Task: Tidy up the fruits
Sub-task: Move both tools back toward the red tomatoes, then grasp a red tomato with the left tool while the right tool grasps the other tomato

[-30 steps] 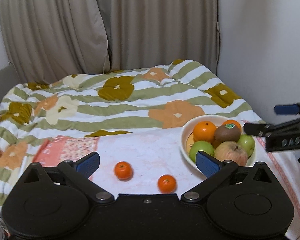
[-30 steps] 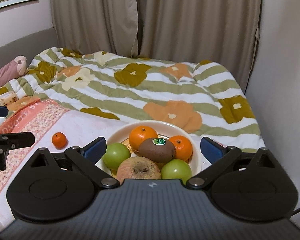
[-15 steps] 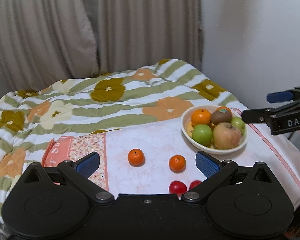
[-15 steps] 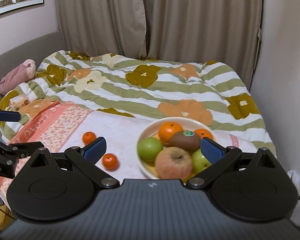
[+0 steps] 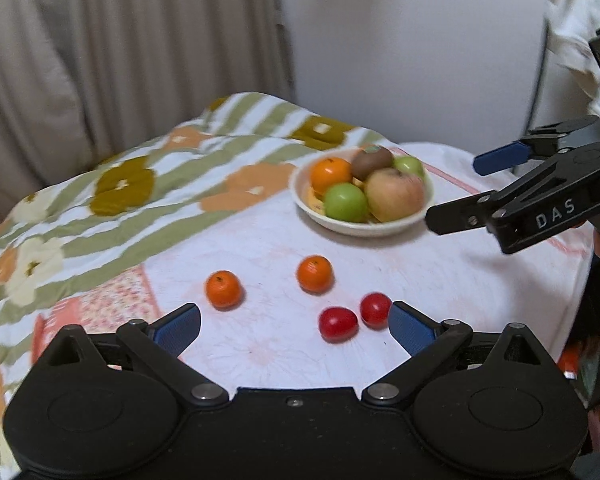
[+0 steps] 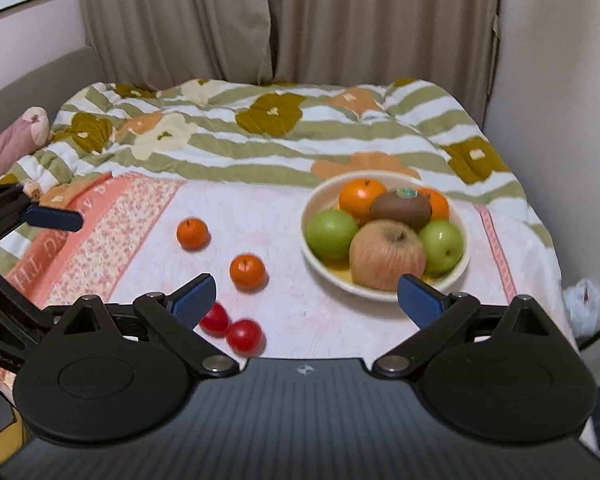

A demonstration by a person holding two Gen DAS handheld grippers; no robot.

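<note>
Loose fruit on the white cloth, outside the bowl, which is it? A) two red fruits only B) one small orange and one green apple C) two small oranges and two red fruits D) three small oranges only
C: two small oranges and two red fruits lie on the white cloth, apart from the bowl.

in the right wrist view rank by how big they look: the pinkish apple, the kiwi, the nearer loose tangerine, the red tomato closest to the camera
1. pinkish apple
2. kiwi
3. nearer tangerine and tomato: look about alike; the tomato is blurred and nearer the camera, so I won't rank them.
</note>
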